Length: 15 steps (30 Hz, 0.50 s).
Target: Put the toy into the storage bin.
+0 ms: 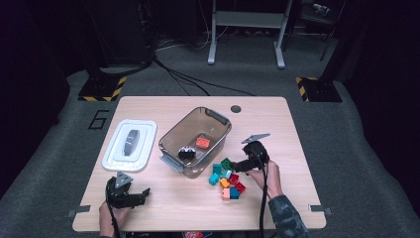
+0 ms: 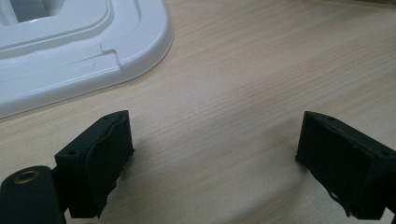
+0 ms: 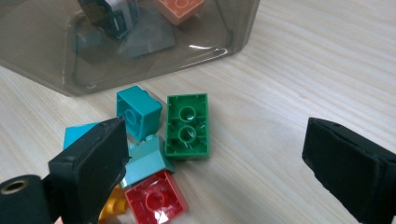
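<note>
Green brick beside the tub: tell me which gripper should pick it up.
Right. The right gripper hangs open over the brick pile, the green brick just ahead of its jaws. The left gripper sits far off near the white lid.

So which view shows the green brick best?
The right gripper view: the green brick lies close, upside down, hollow underside and two tubes clear. The high view gives it as a small green patch beside the bin.

My high view looks forward and down over the light wooden table [image 1: 163, 208]; both gripper views sit close above it, apparently angled downward.
</note>
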### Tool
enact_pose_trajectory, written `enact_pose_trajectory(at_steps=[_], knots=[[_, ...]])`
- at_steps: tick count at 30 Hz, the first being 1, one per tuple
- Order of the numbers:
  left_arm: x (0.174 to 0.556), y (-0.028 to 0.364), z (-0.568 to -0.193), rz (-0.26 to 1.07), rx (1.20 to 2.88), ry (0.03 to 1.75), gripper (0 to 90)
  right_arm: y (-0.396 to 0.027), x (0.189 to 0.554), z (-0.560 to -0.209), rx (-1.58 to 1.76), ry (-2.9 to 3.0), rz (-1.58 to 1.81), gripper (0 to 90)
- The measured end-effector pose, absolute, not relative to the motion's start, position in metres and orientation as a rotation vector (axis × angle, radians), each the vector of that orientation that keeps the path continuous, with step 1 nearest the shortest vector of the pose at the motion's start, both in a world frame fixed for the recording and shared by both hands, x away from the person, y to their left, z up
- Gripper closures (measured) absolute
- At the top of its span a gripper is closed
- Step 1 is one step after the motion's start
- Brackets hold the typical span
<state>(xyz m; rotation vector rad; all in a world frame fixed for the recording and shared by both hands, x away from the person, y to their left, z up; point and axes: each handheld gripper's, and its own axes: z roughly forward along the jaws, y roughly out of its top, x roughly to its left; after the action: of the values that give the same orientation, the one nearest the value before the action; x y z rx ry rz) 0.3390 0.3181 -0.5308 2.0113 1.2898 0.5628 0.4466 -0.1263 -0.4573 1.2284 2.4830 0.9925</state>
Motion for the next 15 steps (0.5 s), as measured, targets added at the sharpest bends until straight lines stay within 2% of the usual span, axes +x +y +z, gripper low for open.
enact_pose_trajectory(at_steps=[2,6,9,15], knots=[[0.339,0.318,-0.531,0.566,2.009,1.288,10.2,-0.123,0.450,-0.463,1.246,2.485,0.994,7.3],[0.339,0.318,-0.531,0.566,2.010,1.289,10.2,-0.112,0.457,-0.471,1.231,2.506,0.980,15.9],[0.339,0.318,-0.531,0.566,2.009,1.289,10.2,-0.105,0.461,-0.476,1.231,2.525,0.956,25.8],[0.339,0.318,-0.531,0.566,2.010,1.288,10.2,-0.099,0.464,-0.487,1.253,2.560,0.939,39.0]])
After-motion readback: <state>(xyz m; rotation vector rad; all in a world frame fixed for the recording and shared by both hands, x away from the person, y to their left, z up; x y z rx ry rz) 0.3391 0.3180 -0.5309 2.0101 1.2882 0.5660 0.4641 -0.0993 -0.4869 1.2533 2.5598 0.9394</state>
